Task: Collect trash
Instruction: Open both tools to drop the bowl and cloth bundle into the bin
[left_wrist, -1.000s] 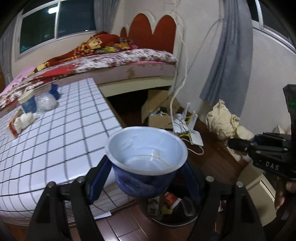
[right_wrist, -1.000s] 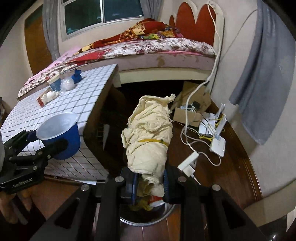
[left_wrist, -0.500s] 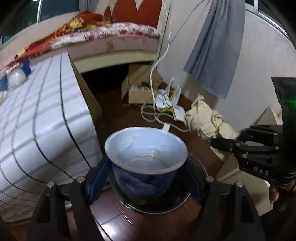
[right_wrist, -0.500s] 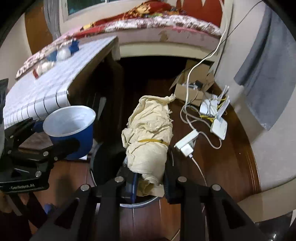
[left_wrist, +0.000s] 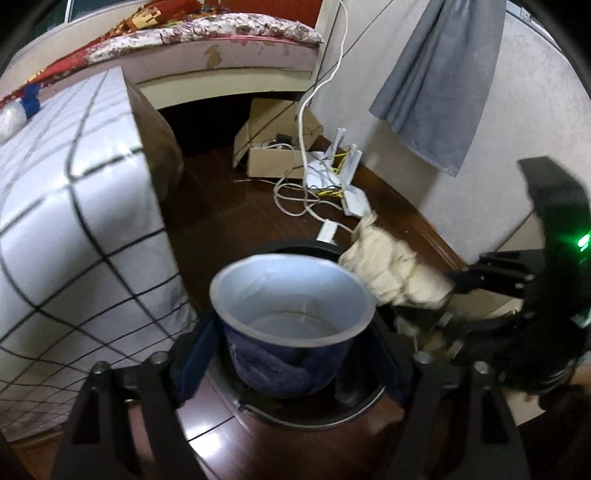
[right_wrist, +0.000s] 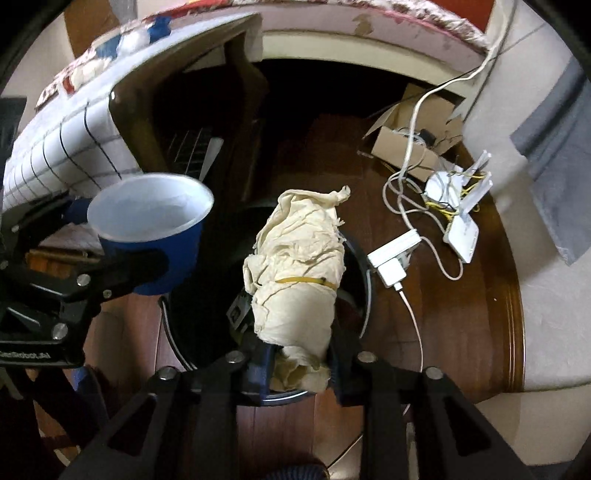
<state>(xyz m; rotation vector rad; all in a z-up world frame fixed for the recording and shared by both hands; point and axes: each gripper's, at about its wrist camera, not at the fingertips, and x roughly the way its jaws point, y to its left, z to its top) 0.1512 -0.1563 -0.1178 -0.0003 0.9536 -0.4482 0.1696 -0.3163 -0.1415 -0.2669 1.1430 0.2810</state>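
Left gripper (left_wrist: 291, 354) clamped on blue paper cup (left_wrist: 291, 325); right gripper (right_wrist: 299, 365) clamped on cream paper wad (right_wrist: 295, 266). Both apparently directly above black bin (right_wrist: 364, 291), lower centre.

Dim indoor light is falling from above, glaring off the checkered table (left_wrist: 66, 206) and glinting on floorboards beside it. Fisheye is bending edges into black corners; motion blur is softening everything, shadow pooling under the table.

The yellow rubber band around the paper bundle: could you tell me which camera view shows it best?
The right wrist view: the rubber band crosses the cream paper bundle held in the right gripper. The left wrist view shows only the bundle's blurred side, with no band visible.
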